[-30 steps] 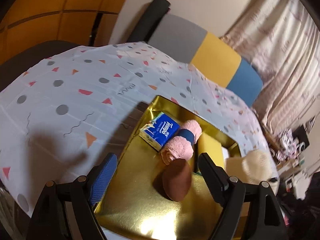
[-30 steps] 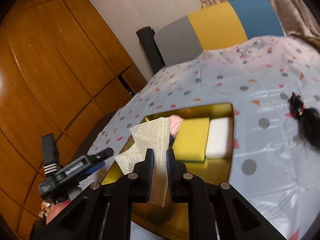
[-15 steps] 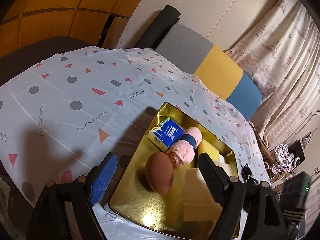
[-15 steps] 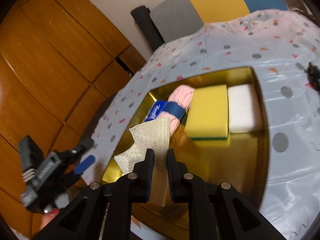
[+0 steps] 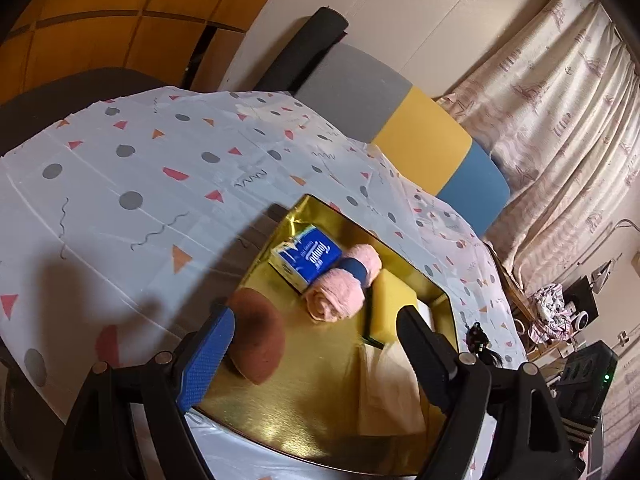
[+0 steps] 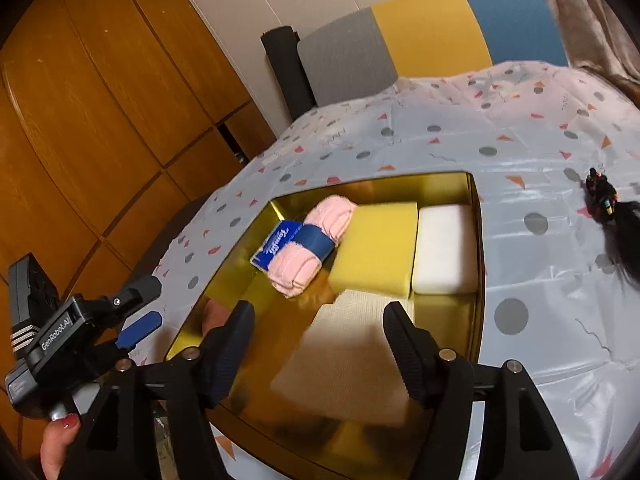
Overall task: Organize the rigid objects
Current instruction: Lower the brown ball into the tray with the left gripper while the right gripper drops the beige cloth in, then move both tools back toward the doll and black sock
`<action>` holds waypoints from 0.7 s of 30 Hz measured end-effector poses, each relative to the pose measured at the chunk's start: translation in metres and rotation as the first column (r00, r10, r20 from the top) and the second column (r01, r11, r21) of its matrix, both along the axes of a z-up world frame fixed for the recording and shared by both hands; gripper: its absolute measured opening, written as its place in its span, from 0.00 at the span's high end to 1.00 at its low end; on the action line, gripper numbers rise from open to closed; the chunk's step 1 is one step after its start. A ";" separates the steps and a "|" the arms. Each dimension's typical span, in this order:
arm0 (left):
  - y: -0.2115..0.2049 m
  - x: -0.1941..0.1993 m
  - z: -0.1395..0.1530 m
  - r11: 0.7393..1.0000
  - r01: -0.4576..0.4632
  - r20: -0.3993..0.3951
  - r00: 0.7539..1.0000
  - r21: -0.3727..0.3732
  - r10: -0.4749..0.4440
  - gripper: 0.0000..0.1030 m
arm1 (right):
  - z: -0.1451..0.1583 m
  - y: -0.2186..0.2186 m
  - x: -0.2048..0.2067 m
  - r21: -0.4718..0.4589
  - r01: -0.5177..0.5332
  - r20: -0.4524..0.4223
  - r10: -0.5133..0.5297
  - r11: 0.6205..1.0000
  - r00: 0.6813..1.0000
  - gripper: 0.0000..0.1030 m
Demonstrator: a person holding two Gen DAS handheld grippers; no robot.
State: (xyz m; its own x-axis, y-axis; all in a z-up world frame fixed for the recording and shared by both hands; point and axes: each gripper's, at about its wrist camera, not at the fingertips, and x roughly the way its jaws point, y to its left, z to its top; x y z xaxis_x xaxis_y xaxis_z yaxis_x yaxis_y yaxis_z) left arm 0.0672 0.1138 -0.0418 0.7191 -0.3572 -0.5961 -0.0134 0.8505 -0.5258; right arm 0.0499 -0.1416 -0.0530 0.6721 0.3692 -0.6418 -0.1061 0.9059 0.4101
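Note:
A gold tray (image 5: 320,400) (image 6: 440,184) sits on the patterned tablecloth. It holds a blue tissue pack (image 5: 310,258) (image 6: 276,246), a pink rolled towel (image 5: 340,288) (image 6: 308,252), a yellow sponge (image 5: 390,300) (image 6: 378,246), a white sponge (image 6: 444,248), a brown oval object (image 5: 258,336) and a beige mesh cloth (image 5: 386,392) (image 6: 352,360). My left gripper (image 5: 316,352) is open above the tray's near side, next to the brown object. My right gripper (image 6: 320,344) is open just above the mesh cloth, which lies flat in the tray.
A black hair clip with dark hair (image 6: 604,200) (image 5: 480,336) lies on the cloth right of the tray. A grey, yellow and blue chair back (image 5: 400,120) (image 6: 420,36) stands behind the table. Wooden cabinets (image 6: 100,100) are at left. The left gripper shows in the right wrist view (image 6: 136,316).
My right gripper has opened and let go of the mesh cloth, which now lies flat in the tray. The left gripper has shifted slightly over the tray.

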 end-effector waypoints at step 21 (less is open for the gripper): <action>-0.073 -0.014 -0.001 0.968 0.249 -0.012 0.969 0.034 -0.249 0.18 | 0.010 -0.055 -0.030 -0.053 0.134 0.023 -0.133 0.990 0.991 0.30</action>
State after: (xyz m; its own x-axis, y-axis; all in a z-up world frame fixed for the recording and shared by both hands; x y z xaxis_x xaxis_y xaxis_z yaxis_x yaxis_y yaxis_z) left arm 0.0531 0.0404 -0.0426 0.6055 -0.5029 -0.6168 0.1968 0.8456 -0.4962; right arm 0.0194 -0.1966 -0.0426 0.7258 0.2405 -0.6445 0.0095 0.9333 0.3591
